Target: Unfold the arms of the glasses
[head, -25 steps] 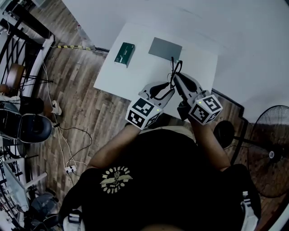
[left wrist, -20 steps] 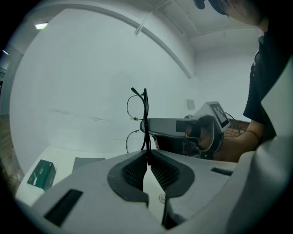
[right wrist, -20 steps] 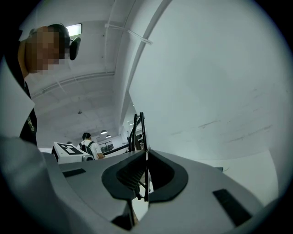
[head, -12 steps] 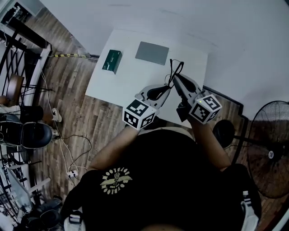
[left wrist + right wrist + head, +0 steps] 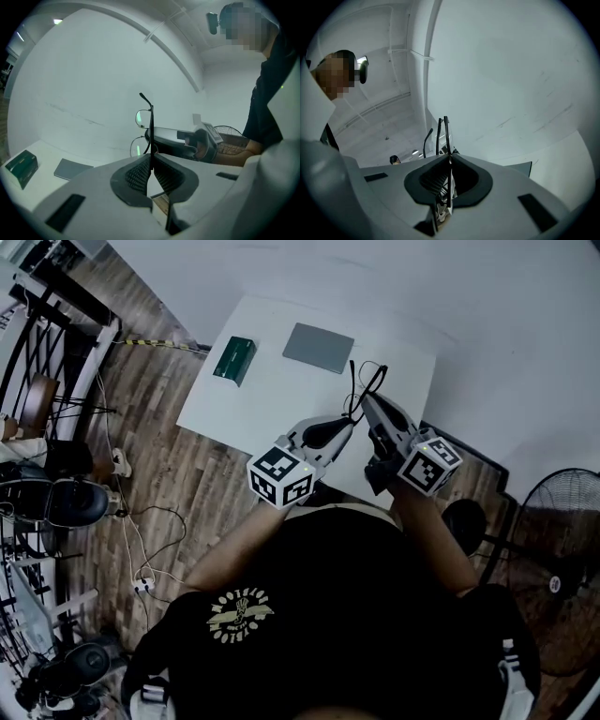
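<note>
Thin-framed glasses (image 5: 364, 385) held up over a white table (image 5: 272, 395), pinched from two sides.

In the head view, a grey pad (image 5: 319, 347) lies at 12 o'clock from the table's middle and a green box (image 5: 233, 359) at 10 o'clock. The left gripper (image 5: 151, 157) reaches in from 7 o'clock, its jaws closed on one thin black arm of the glasses. The right gripper (image 5: 450, 159) reaches in from 5 o'clock and is clamped on the wire frame. The glasses sit between the two tips, toward 3 o'clock from the table's middle. Their lenses and a curved arm end show beyond the pads.
</note>
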Available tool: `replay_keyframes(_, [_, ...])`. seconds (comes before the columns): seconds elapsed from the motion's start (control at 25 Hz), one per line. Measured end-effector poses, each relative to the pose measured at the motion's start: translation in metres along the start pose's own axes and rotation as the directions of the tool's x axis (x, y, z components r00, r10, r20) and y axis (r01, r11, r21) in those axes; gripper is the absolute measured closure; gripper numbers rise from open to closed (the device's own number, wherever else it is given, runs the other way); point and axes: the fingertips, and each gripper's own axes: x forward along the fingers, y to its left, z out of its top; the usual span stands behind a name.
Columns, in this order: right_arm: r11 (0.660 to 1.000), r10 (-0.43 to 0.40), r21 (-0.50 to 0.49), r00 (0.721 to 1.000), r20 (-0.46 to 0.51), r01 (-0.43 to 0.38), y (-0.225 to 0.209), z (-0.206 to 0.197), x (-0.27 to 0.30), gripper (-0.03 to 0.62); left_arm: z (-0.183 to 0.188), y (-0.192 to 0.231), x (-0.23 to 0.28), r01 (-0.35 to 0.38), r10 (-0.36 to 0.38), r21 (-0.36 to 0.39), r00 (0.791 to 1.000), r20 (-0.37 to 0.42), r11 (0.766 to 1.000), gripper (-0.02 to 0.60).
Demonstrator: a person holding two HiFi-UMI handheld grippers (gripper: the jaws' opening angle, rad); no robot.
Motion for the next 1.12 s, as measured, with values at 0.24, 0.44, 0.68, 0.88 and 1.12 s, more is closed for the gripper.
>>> replay_keyframes(0.24, [0.992, 0.008, -0.123, 1.0, -0.025, -0.011, 0.008, 0.007, -0.009, 0.576, -0.003, -0.014, 0.002, -0.016, 0.015, 0.005, 1.0, 0.018, 1.0, 0.555])
replay_keyframes(0.44, [0.948, -0.039, -0.317, 0.997, -0.07, 0.015, 0.015, 0.011, -0.015, 0.576, -0.001, -0.018, -0.013, -0.089, 0.089, -0.013, 0.996, 0.012, 0.996, 0.492])
replay_keyframes(0.68, [0.907, -0.004, -0.417, 0.99, -0.144, -0.057, 0.027, -0.015, -0.02, 0.576, 0.029, -0.024, -0.024, -0.174, 0.173, 0.015, 0.984, 0.045, 0.985, 0.482])
replay_keyframes(0.88, [0.886, 0.037, -0.449, 0.983, -0.182, -0.116, 0.04, -0.028, -0.024, 0.576, 0.028, -0.026, -0.035, -0.283, 0.282, 0.037, 0.959, 0.014, 0.959, 0.48])
replay_keyframes(1.12, [0.878, 0.072, -0.452, 0.976, -0.207, -0.16, 0.046, -0.044, -0.028, 0.576, 0.014, -0.034, -0.047, -0.331, 0.331, 0.022, 0.944, 0.013, 0.943, 0.549])
